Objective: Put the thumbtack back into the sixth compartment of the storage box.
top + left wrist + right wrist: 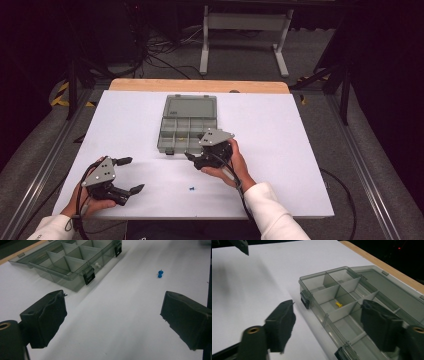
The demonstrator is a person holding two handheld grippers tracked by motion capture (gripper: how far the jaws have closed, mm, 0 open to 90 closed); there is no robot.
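Note:
A smoky clear organizer box (172, 146) lies open at mid-table, its lid (190, 106) folded flat behind it. One compartment holds a yellow pushpin (339, 304), and a front compartment holds a white pushpin (97, 265). A blue pushpin (192, 189) lies loose on the white tabletop in front of the box. My right gripper (196, 156) hovers at the box's front right corner, open, with nothing between its pads; its right jaw hangs over the compartments. My left gripper (134, 174) rests near the front left, open and empty, pointing right toward the blue pushpin (160, 273).
A white board (280, 150) covers the table, and a wooden strip (200, 85) shows along its far edge. Beyond stand a white desk frame (240, 30) and tangled cables on the floor. Metal rails run down both sides of the table.

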